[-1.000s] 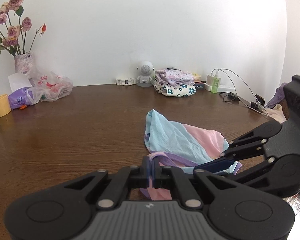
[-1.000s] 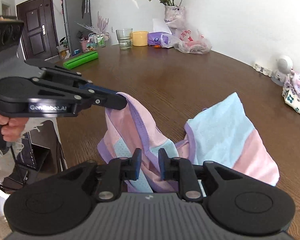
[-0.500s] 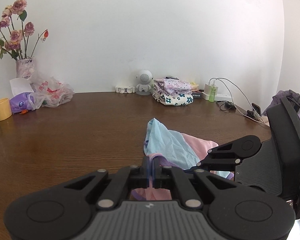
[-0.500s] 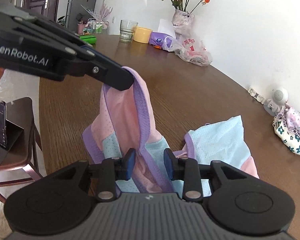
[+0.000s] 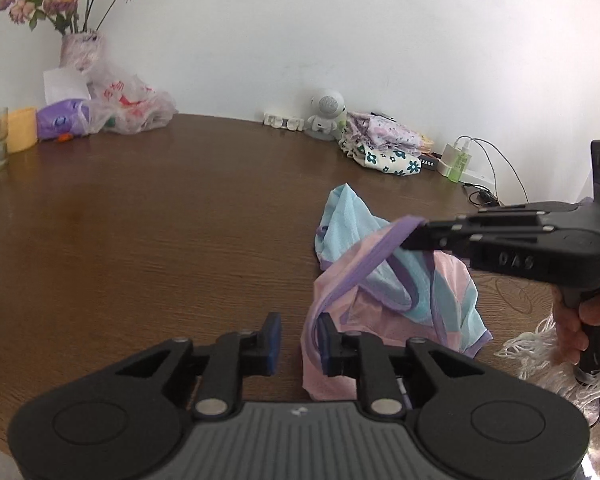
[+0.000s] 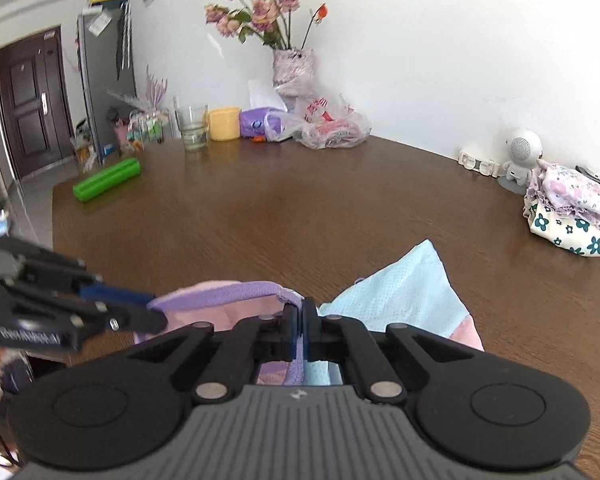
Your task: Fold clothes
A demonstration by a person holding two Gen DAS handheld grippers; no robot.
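A mesh garment in pink, light blue and purple trim lies bunched near the front edge of the brown table. My left gripper is opening. The purple hem still hangs against its right finger, but the pads do not press it. From the right, my right gripper reaches in, shut on the purple band and holding it up off the table. In the right wrist view the right gripper pinches that band, the garment spreads behind it, and the left gripper sits at the band's left end.
A pile of folded floral clothes sits at the back right, beside a white toy robot and a charger with cables. Back left hold a flower vase, a plastic bag and cups. A green roll lies at the far left edge.
The left gripper, which was shut on the purple hem, has opened. The right gripper has shut on the purple band and lifted it, now level with the left gripper.
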